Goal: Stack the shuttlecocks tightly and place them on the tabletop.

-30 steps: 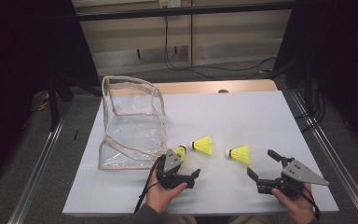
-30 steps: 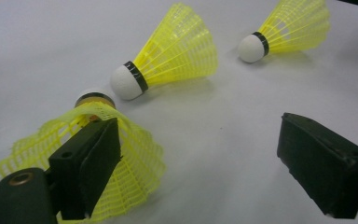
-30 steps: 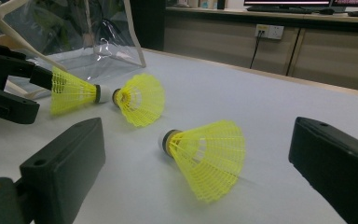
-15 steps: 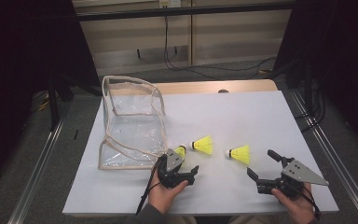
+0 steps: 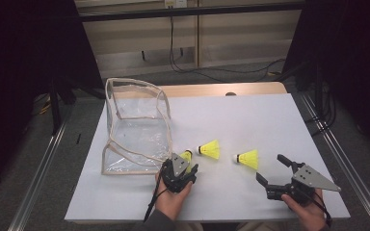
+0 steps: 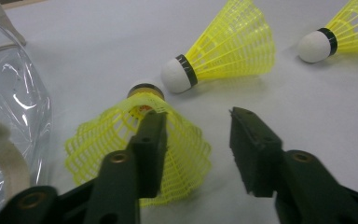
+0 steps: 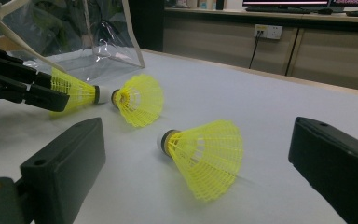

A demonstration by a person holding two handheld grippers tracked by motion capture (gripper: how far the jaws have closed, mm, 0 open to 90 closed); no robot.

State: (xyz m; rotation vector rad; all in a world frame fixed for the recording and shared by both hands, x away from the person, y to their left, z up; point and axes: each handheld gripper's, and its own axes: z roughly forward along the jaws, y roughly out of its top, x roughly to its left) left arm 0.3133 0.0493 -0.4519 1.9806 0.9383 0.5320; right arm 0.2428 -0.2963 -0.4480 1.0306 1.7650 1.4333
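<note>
With my left gripper [image 6: 196, 140] jaws open astride the nearest shuttlecock [image 6: 135, 140] skirt, I close gently; right gripper [image 5: 275, 174] waits open.

3 shuttlecocks in row on table [image 5: 270, 115]: bag [image 5: 135, 130] left, nearest shuttlecock [image 5: 187, 156] beside it.

Three shuttlecocks [image 5: 210, 149], one clear bag [image 5: 136, 127]

My left gripper [image 5: 185, 169] sits low with jaws parted; my right gripper [image 5: 273, 172] rests wide open
</note>
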